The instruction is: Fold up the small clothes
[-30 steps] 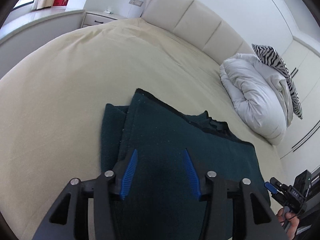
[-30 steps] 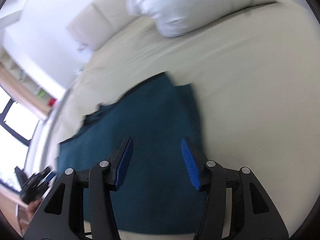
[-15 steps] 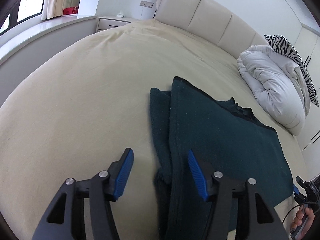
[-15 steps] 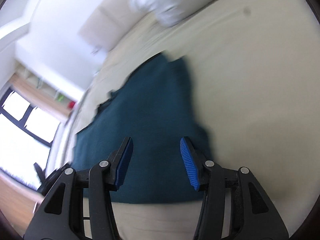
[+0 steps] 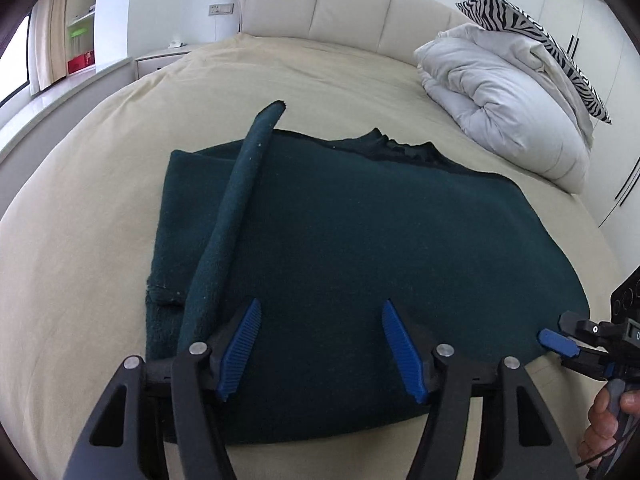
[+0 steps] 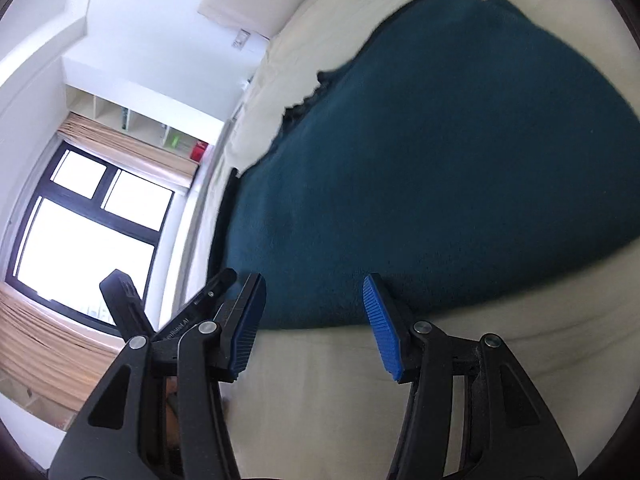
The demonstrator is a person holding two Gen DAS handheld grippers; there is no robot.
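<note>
Left wrist view: your left gripper stands over the near edge of the dark teal garment, which lies partly folded on the cream bed sheet. Its jaws have just been opening; the blue pads are apart and press on nothing, so this claw is released, with cloth below but not pinched. A raised fold of the garment stands up just left of the left pad and runs away from you toward the headboard. The garment's long axis lies across this view, from left to right.

Right wrist view: your right gripper is also released, pads apart, straddling the garment's near hem where it meets bare sheet. The cloth extends ahead and to the right of it.

Judgement: the raised fold is nearest the left gripper, so that hand is best placed to deal with it; the right hand sits at the opposite near corner. Both grippers point forward and down at the bed. Your right hand's fingers show at the edge of the left view, on the handle.

A white duvet is well apart and no obstacle.
</note>
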